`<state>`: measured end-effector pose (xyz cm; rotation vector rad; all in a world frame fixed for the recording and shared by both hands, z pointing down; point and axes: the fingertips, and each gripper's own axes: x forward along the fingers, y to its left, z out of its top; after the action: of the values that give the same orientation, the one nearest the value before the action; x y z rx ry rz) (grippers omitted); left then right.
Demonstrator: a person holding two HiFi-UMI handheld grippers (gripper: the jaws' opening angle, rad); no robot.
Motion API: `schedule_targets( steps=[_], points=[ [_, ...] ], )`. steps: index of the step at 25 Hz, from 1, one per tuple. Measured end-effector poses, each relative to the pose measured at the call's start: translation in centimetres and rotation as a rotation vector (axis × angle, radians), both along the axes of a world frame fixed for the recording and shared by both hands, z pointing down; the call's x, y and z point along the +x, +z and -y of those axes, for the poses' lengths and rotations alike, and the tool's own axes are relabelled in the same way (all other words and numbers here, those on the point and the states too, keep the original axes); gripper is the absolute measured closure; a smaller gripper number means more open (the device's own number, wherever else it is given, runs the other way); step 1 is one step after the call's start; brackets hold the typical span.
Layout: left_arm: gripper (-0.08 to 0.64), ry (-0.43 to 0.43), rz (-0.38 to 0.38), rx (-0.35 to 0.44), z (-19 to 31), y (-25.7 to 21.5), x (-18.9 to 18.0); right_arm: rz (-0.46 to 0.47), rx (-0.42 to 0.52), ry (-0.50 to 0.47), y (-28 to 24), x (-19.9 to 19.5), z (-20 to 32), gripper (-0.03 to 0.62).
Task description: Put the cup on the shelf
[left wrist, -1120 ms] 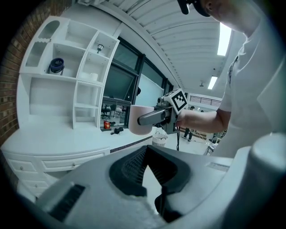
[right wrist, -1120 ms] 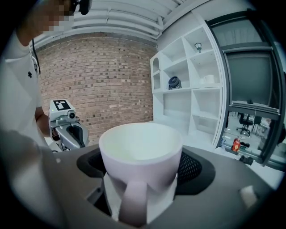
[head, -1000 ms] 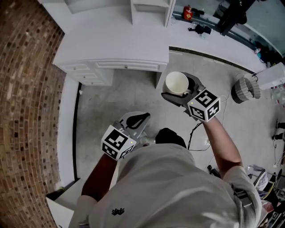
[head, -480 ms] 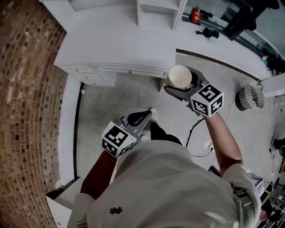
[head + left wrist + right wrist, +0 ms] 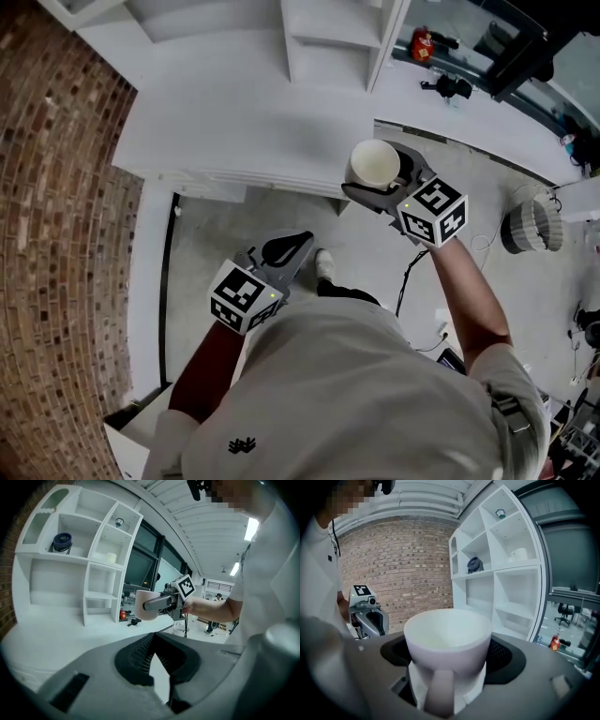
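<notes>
So far, the left gripper hangs closed and empty, short of the counter's front edge. The right gripper clamps the cup upright in the air above that edge's right end. Reaching the shelf and setting the cup down are not yet done.

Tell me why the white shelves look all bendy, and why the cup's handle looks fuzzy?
Left gripper view: the wide-angle lens bows the white open shelf unit and darkens the corners. Right gripper view: the white ceramic cup sits very near the lens, so its handle blurs. Head view: the red brick wall curves too.
</notes>
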<state>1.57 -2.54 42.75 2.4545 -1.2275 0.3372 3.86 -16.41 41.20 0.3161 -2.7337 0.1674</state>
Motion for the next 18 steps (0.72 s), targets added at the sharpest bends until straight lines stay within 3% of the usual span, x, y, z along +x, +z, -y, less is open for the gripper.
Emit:
schedule_targets(
  steps=[10, 18],
  points=[
    [0.554, -0.042, 0.0, 0.003, 6.9, 0.8, -1.7, 0.013, 0.04, -0.031, -0.6, -2.2, 8.5, 0.146],
    [0.554, 0.036, -0.013, 0.003, 11.5, 1.2, -4.2, 0.006, 0.03, 0.016, -0.2, -5.2, 15.0, 0.146]
  ],
)
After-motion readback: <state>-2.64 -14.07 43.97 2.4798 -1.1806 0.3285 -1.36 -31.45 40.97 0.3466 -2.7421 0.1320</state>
